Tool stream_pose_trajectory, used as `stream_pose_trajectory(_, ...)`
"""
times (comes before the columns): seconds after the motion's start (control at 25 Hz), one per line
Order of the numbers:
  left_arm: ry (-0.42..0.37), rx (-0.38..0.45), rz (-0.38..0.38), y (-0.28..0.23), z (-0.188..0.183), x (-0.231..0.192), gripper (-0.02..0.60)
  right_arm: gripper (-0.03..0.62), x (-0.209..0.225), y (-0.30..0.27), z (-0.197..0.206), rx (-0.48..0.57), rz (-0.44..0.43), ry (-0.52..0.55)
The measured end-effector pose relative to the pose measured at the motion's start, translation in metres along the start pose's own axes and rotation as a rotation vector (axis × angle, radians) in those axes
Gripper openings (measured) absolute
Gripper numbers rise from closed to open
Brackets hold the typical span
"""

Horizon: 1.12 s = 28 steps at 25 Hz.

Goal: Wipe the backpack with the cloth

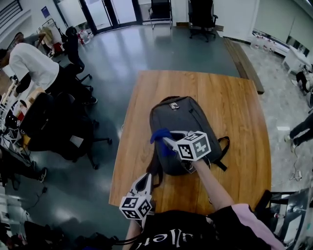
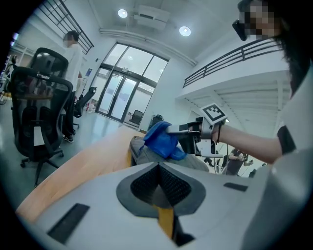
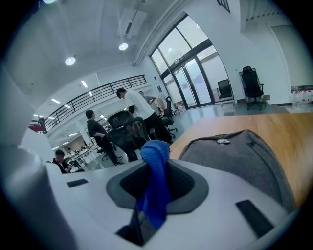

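At table (image 1: 234, 97) centre, grey backpack (image 1: 183, 122) lies flat; right gripper (image 1: 168, 142) pinches blue cloth (image 1: 159, 135) at its nine o'clock.
Cloth seems soft, light; left gripper (image 1: 145, 181), clamped on yellow strip (image 2: 164, 219) at seven o'clock, probably steadies the limp backpack.

Open-plan office. Black swivel chairs (image 1: 66, 132) beside cluttered desks (image 1: 10, 122) along the left, with people (image 1: 32, 63) seated or bent over them. Two more of the same at the far end, near tall glass doors (image 1: 110, 10). Grey polished floor (image 1: 127, 49), long wooden table (image 1: 234, 112) in the middle. Overhead, a high white ceiling with round lights (image 2: 184, 31), an air unit (image 2: 152, 13) and a railed mezzanine (image 3: 102, 93) above further desk rows.
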<state>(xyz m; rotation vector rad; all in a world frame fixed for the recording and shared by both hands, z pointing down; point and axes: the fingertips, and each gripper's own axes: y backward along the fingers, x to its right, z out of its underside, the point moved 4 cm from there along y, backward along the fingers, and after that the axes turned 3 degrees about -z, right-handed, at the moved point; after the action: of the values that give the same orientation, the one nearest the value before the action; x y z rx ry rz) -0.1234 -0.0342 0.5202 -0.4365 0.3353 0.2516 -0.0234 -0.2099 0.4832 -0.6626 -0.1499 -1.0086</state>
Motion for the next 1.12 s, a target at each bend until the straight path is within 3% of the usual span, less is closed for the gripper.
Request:
stream_pose_trajectory(0.32,-0.02,-0.018,0.037,-0.011,0.0,0.015,-0.002,0.086,0.074,0.06,-0.014,0.073,0.154,-0.04)
stream_pose_trajectory(0.64,-0.037,-0.036,0.028,-0.014,0.001,0.022,-0.002,0.086,0.155,0.128,-0.007,0.139,0.3,-0.13)
stream_pose_trajectory(0.88,-0.04,-0.043,0.01,-0.016,0.002,0.023,-0.002,0.086,0.203,0.158,0.021,0.097,0.411,-0.189)
stream_pose_trajectory(1.12,-0.037,-0.04,0.011,-0.015,0.005,0.027,-0.002,0.086,0.228,0.168,0.049,0.062,0.45,-0.25)
